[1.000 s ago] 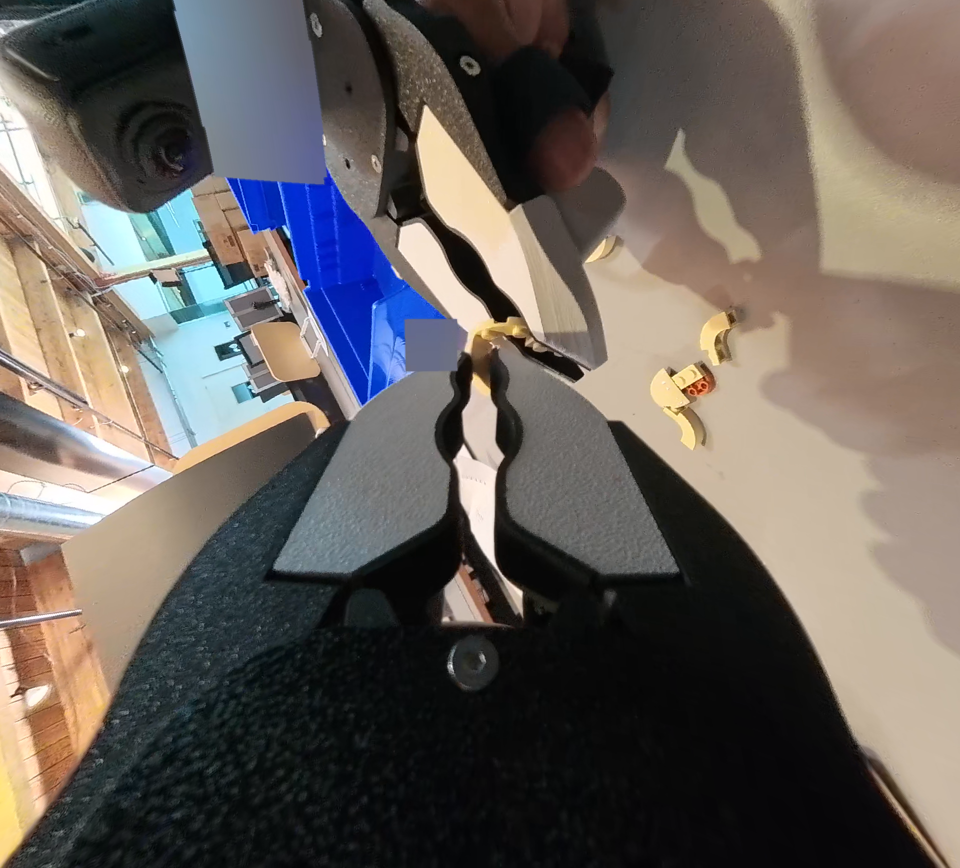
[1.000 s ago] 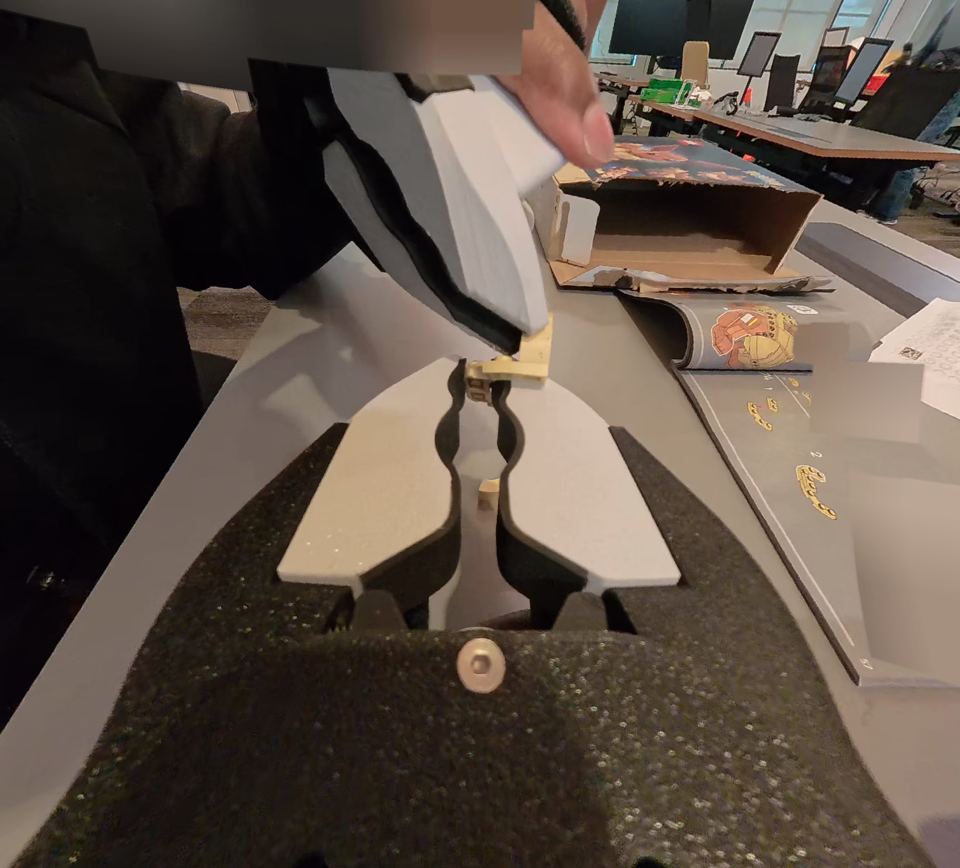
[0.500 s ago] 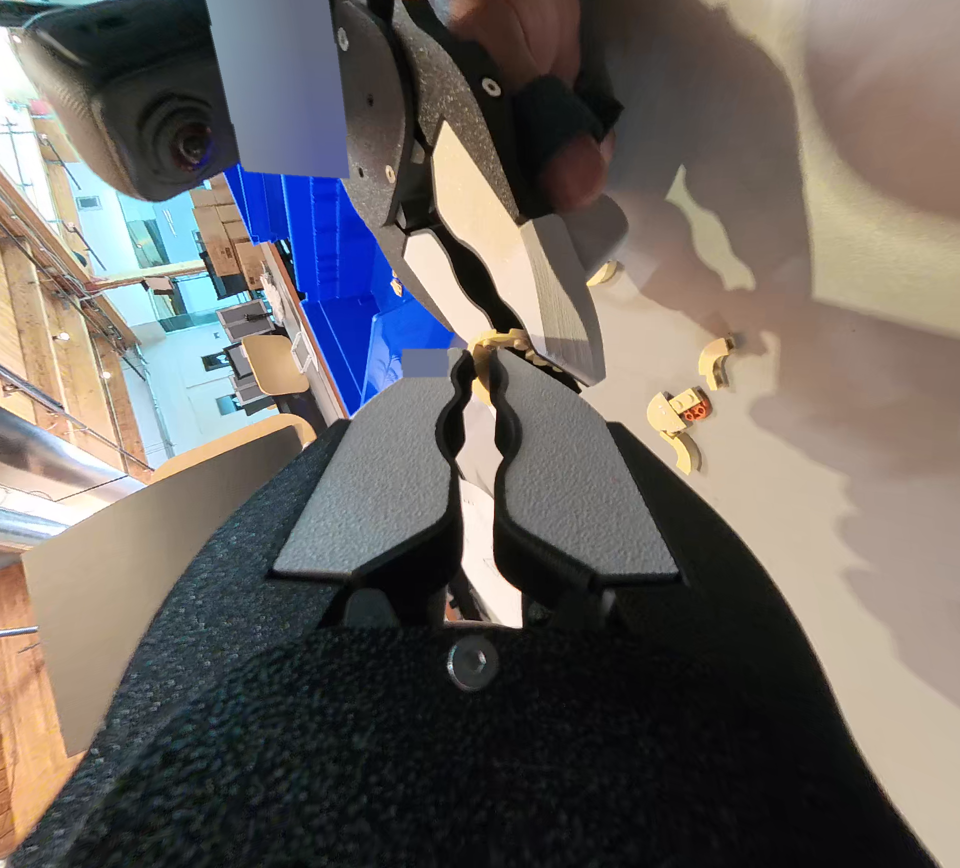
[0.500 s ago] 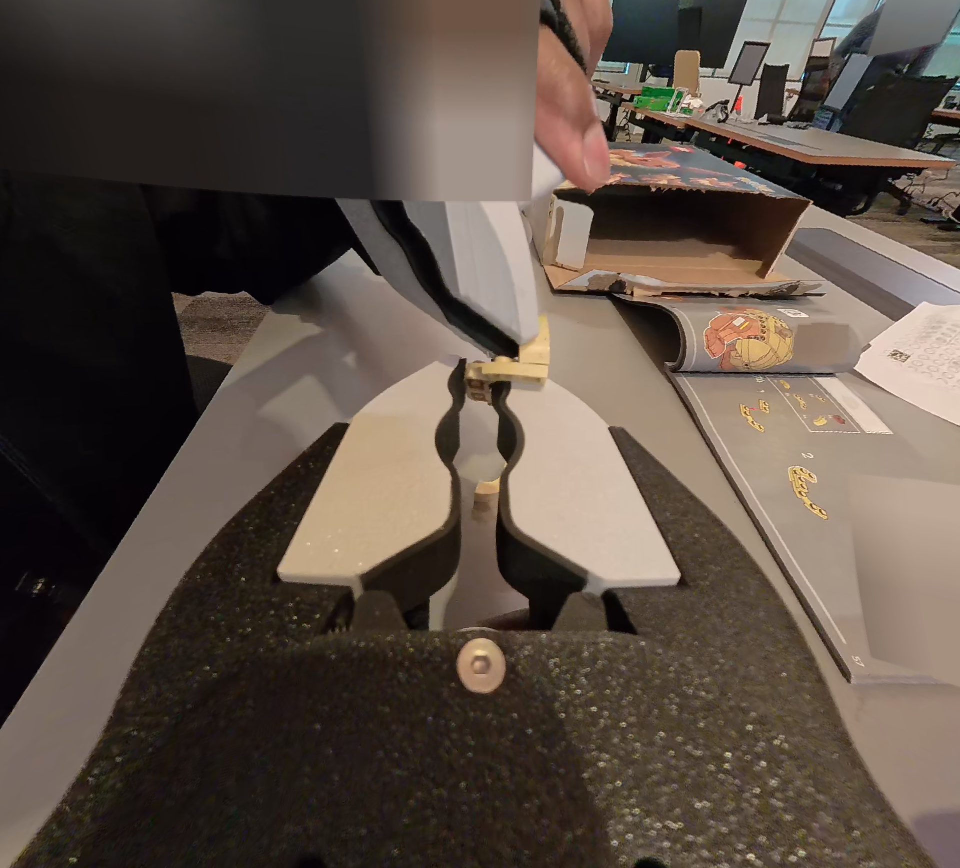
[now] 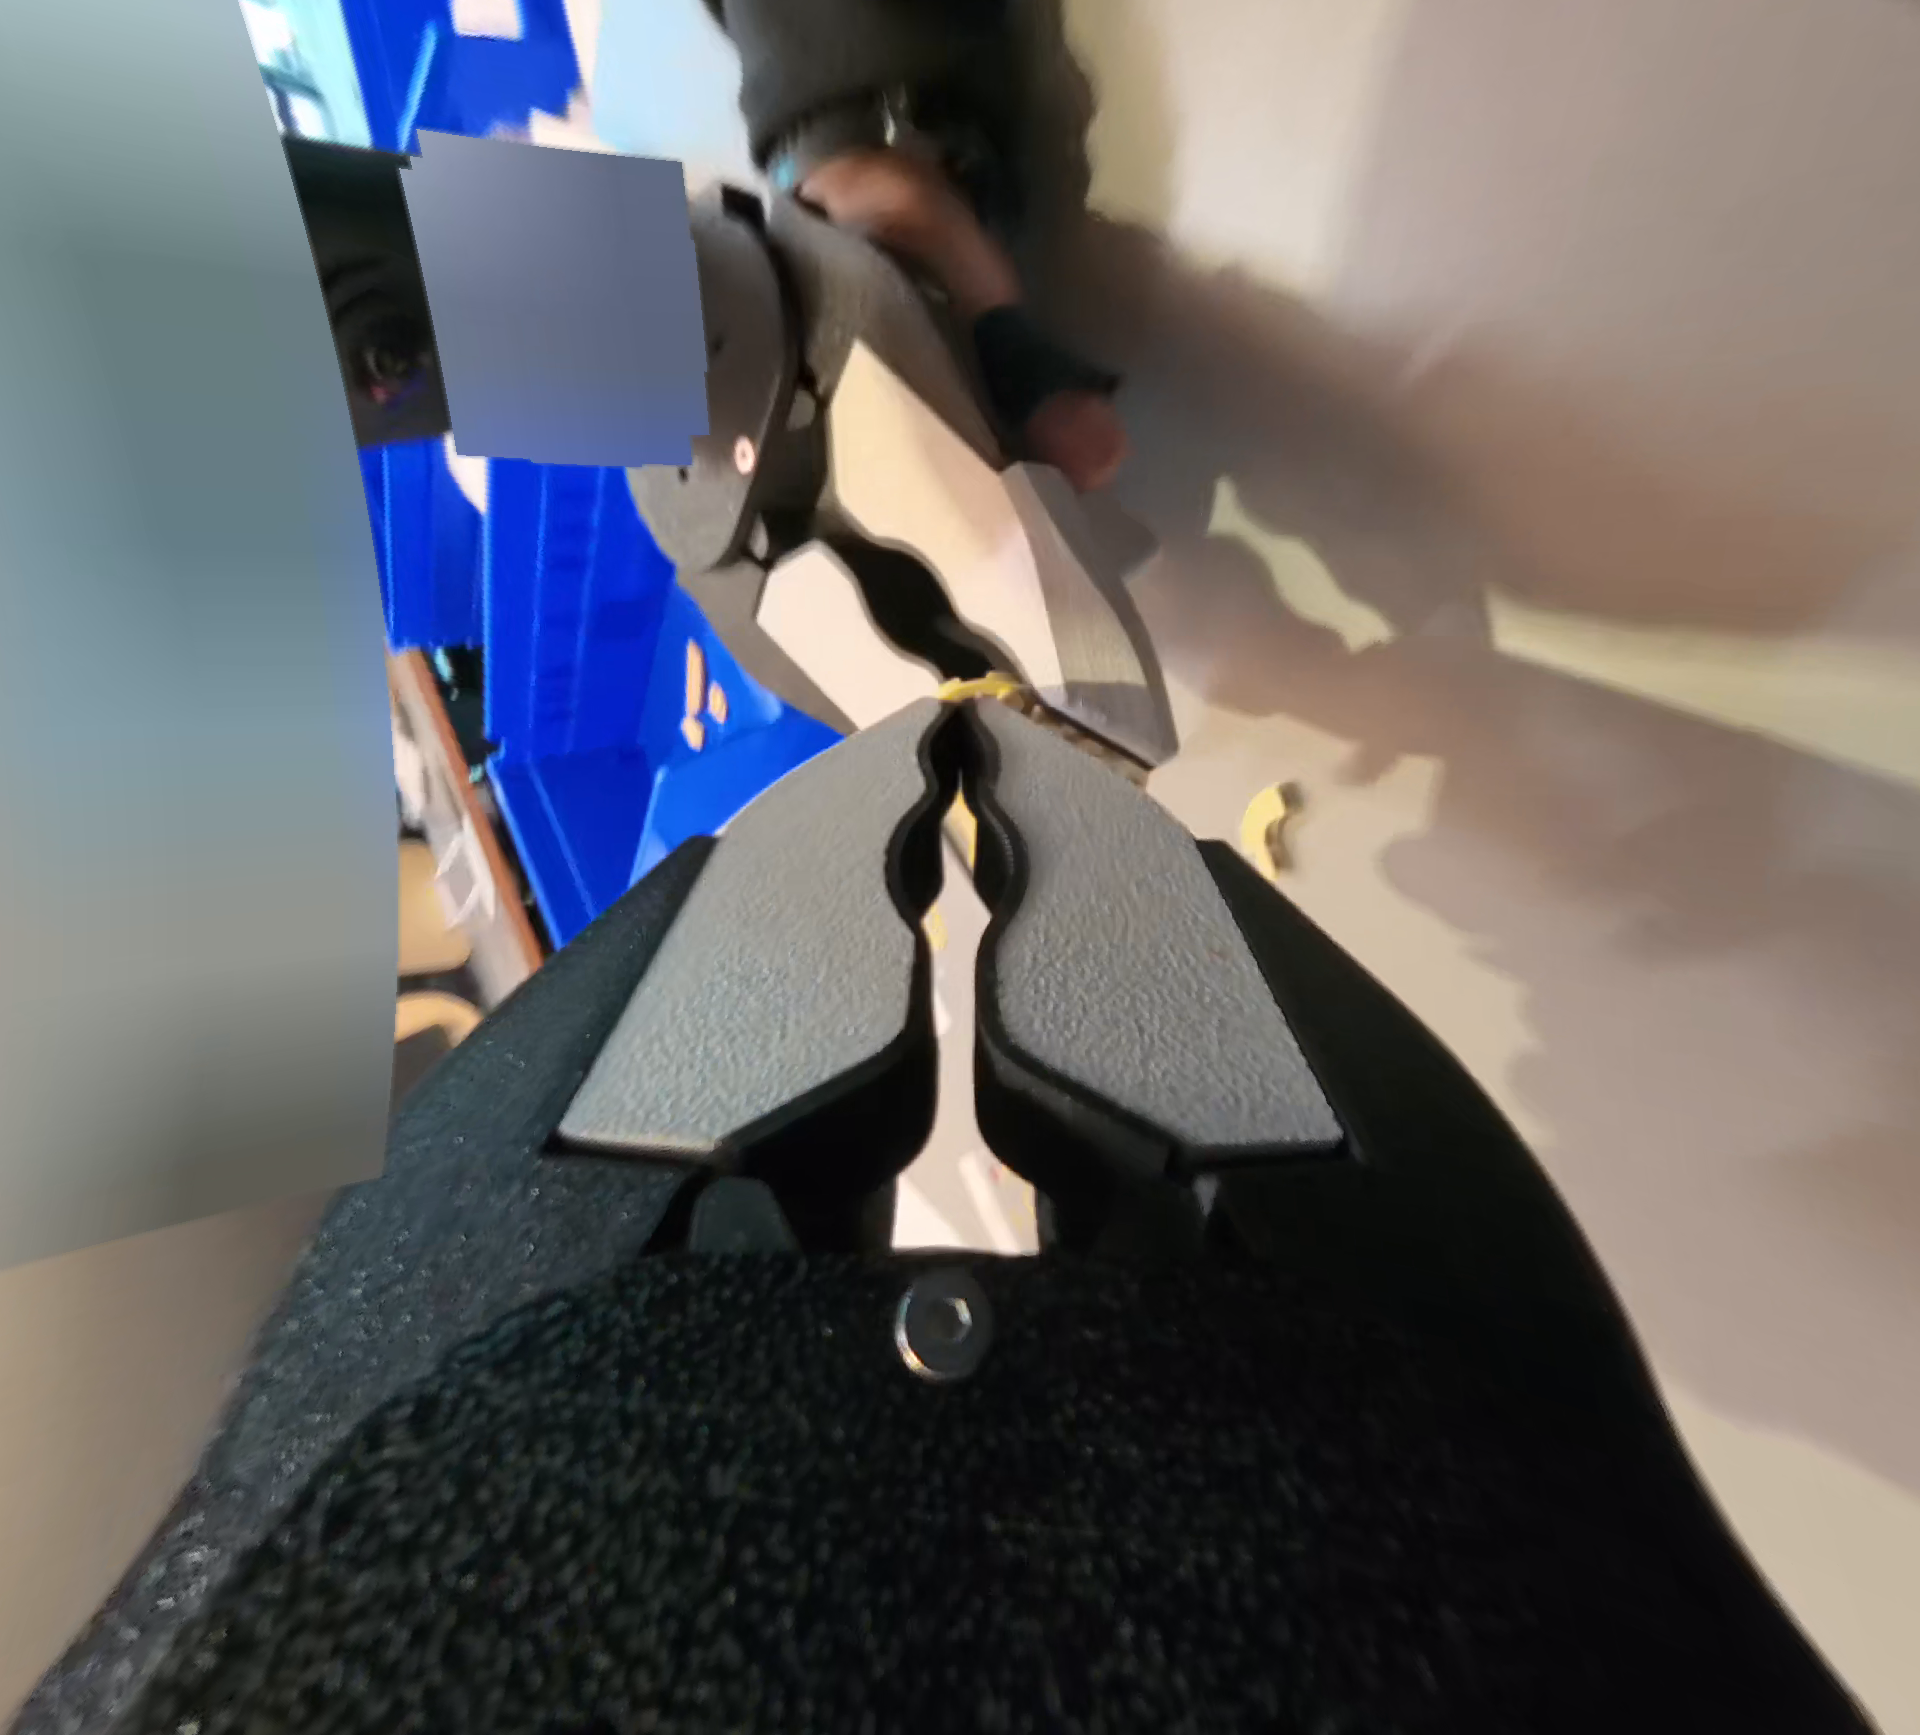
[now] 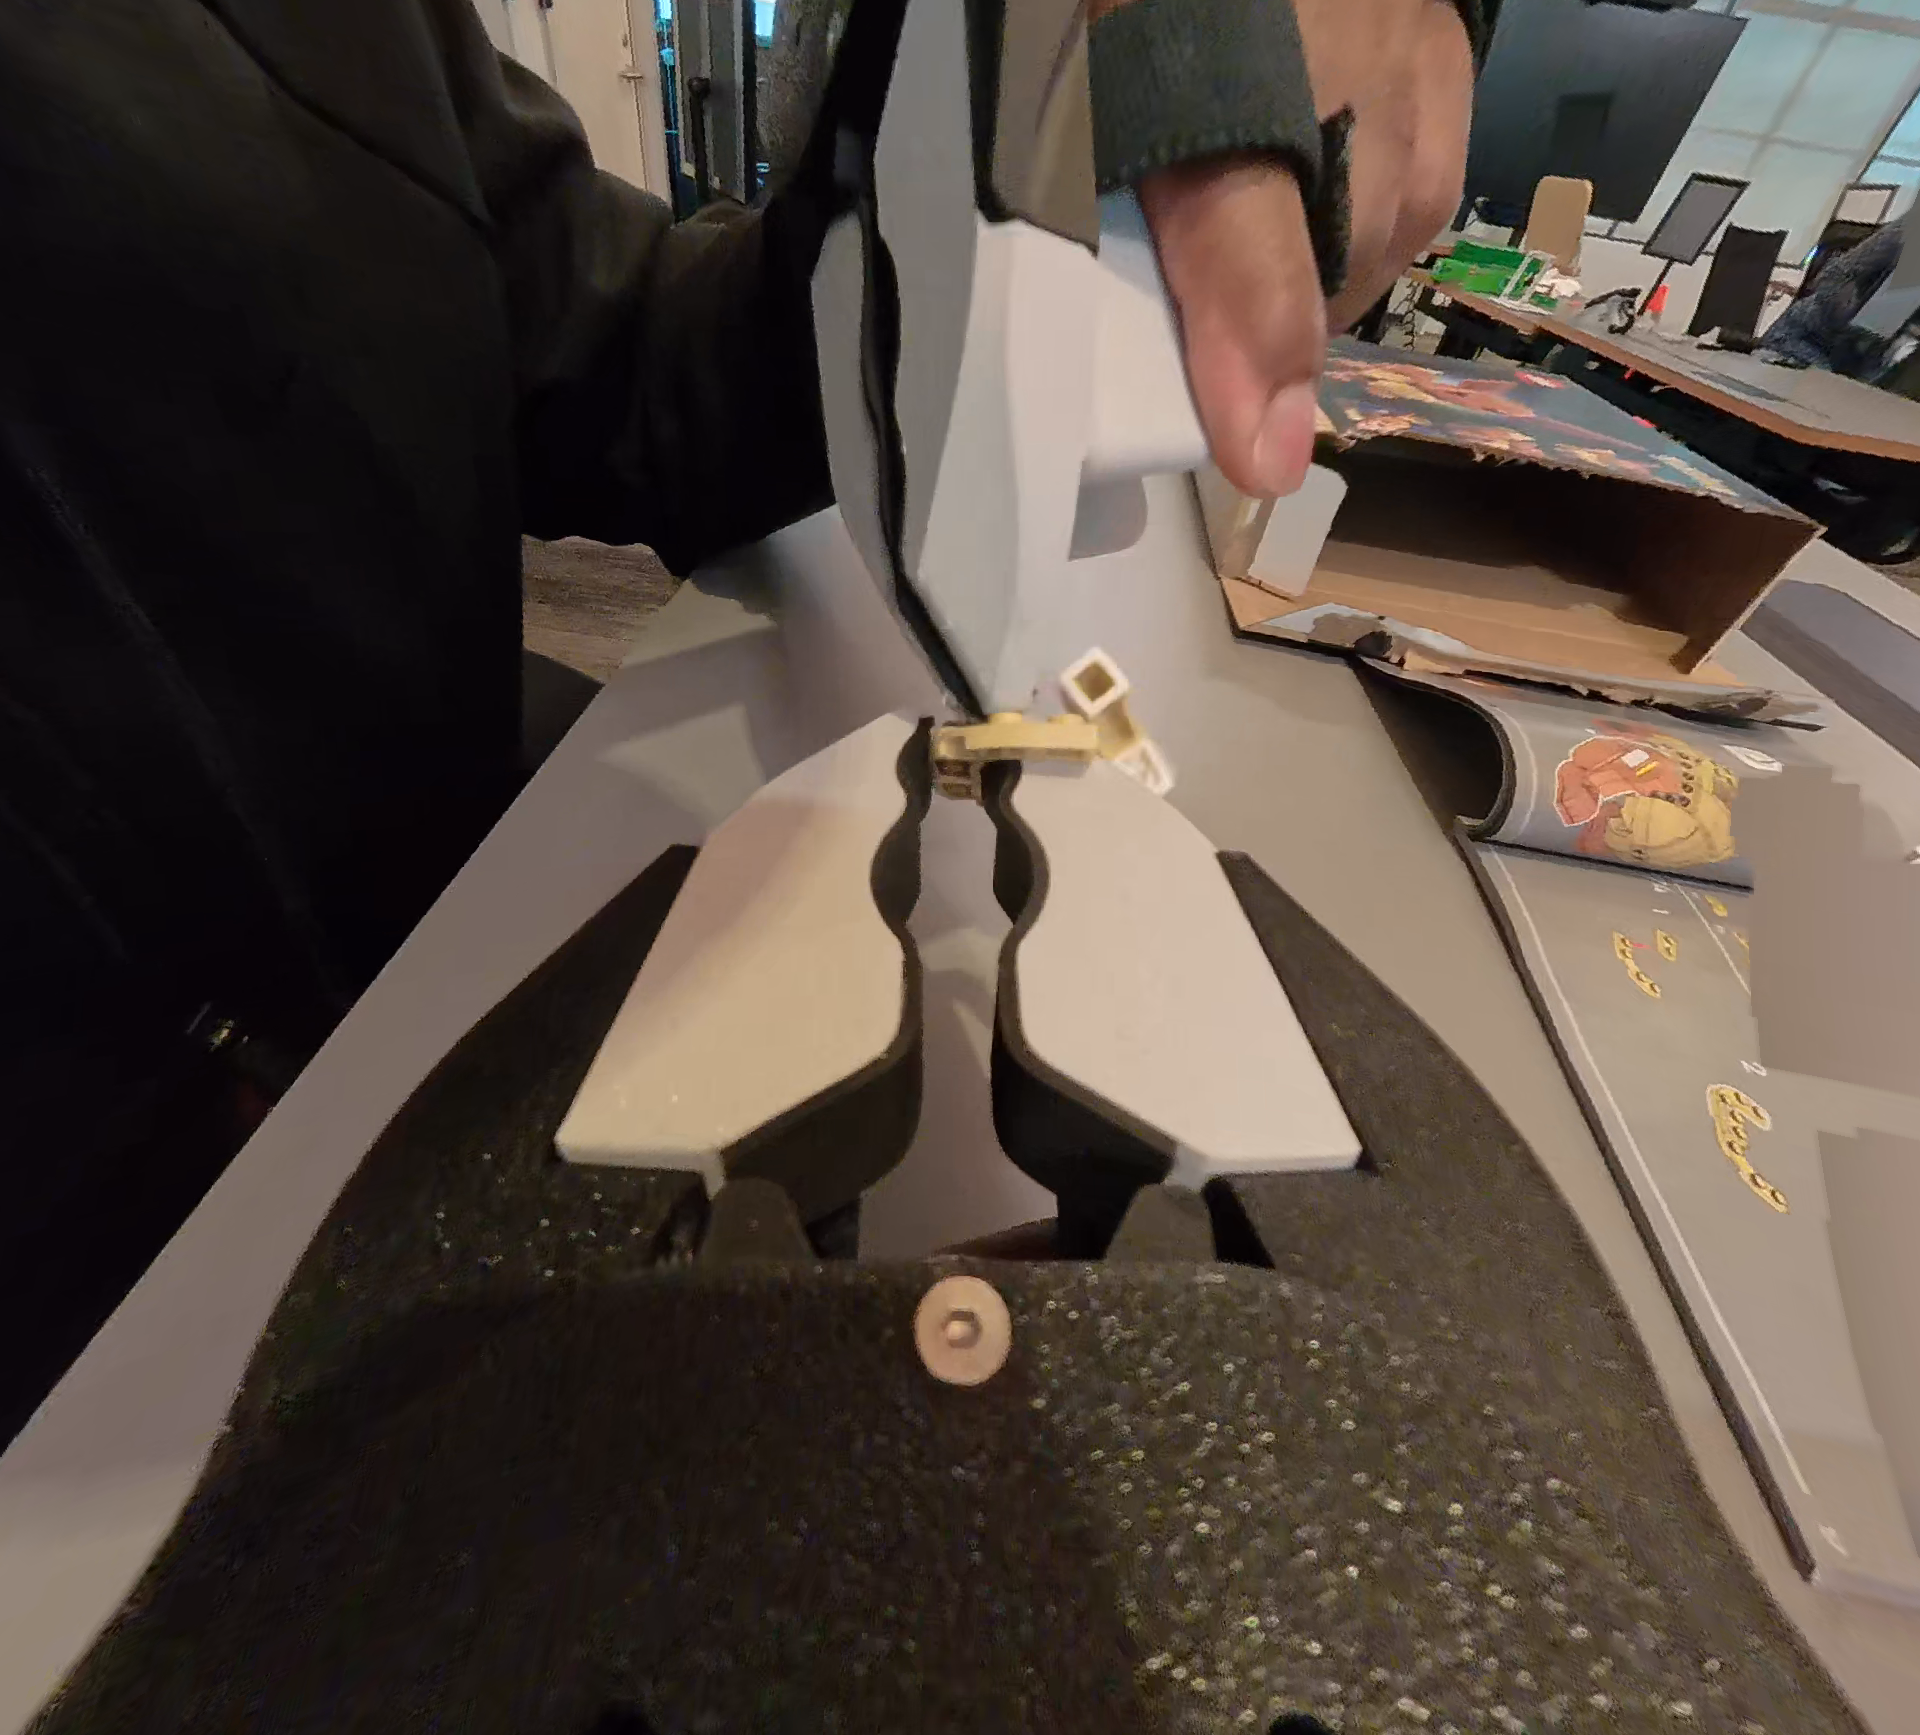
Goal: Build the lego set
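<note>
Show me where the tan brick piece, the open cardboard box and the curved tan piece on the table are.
tan brick piece (image 6: 1023,740), right wrist view, flat plate.
open cardboard box (image 6: 1507,584), right wrist view, inner floor.
curved tan piece (image 5: 1270,821), left wrist view, its arch.

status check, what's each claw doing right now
Right claw clamped on tan brick piece. Left claw shut, tips at that piece's top. Curved tan piece loose on table, nothing in between.

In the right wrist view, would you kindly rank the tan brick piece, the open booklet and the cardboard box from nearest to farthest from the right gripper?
1. Tan brick piece: at the right gripper's fingertips.
2. Open booklet: right, on the table.
3. Cardboard box: behind the booklet, upper right.
</note>
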The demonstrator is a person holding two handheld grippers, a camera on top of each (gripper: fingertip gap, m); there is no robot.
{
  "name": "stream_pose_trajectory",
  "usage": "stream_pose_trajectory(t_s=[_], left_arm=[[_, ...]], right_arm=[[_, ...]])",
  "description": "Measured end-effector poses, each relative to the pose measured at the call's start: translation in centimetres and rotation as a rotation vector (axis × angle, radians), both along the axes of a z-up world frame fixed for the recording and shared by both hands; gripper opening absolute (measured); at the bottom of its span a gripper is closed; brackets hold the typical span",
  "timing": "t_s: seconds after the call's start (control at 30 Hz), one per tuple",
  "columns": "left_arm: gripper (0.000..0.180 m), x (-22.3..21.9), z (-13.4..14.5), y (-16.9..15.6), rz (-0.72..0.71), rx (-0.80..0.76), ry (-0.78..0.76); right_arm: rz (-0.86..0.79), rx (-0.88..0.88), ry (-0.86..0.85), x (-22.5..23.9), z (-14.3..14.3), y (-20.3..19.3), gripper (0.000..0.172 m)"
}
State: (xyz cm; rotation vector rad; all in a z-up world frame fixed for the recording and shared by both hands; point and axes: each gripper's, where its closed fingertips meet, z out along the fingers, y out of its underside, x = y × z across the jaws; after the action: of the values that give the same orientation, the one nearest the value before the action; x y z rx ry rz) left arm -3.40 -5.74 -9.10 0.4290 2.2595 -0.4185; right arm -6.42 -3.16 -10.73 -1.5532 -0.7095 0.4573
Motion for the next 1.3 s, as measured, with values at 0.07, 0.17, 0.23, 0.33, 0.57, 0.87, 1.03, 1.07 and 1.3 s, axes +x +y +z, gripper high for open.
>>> stream_pose_trajectory(t_s=[0.07,0.17,0.23,0.33,0.57,0.87,1.03,1.07,1.3], left_arm=[[0.0,0.1,0.1,0.1,0.003,0.0,-0.005],[0.0,0.2,0.4,-0.1,0.001,-0.029,-0.018],[0.0,0.2,0.4,0.0,0.005,-0.036,-0.014],[0.0,1.2,0.3,1.7,0.094,-0.065,-0.036],[0.02,1.6,-3.4,9.1,0.4,-0.267,0.239],[0.022,-2.5,-7.5,13.0,0.582,-0.272,0.54],[0.028,-3.9,-9.2,12.7,0.535,-0.256,0.573],[0.031,-3.8,-9.5,12.6,0.533,-0.246,0.577],[0.007,-4.3,-11.2,12.0,0.488,-0.262,0.681]], right_arm=[[0.001,0.005,0.012,0.1,0.3,0.0,0.008],[0.015,0.014,0.039,0.1,0.7,-0.2,0.008],[0.014,0.01,0.03,0.1,0.5,-0.2,0.008],[0.029,0.003,0.019,0.3,0.5,-0.4,0.008],[0.022,-0.014,0.03,2.1,0.5,-1.2,0.008],[-0.009,-0.008,0.037,3.8,0.8,-1.7,0.008],[-0.003,-0.014,0.041,3.7,0.6,-1.7,0.008],[0.0,-0.016,0.04,3.6,0.5,-1.7,0.008],[0.018,-0.015,0.035,3.1,0.4,-1.9,0.008]])
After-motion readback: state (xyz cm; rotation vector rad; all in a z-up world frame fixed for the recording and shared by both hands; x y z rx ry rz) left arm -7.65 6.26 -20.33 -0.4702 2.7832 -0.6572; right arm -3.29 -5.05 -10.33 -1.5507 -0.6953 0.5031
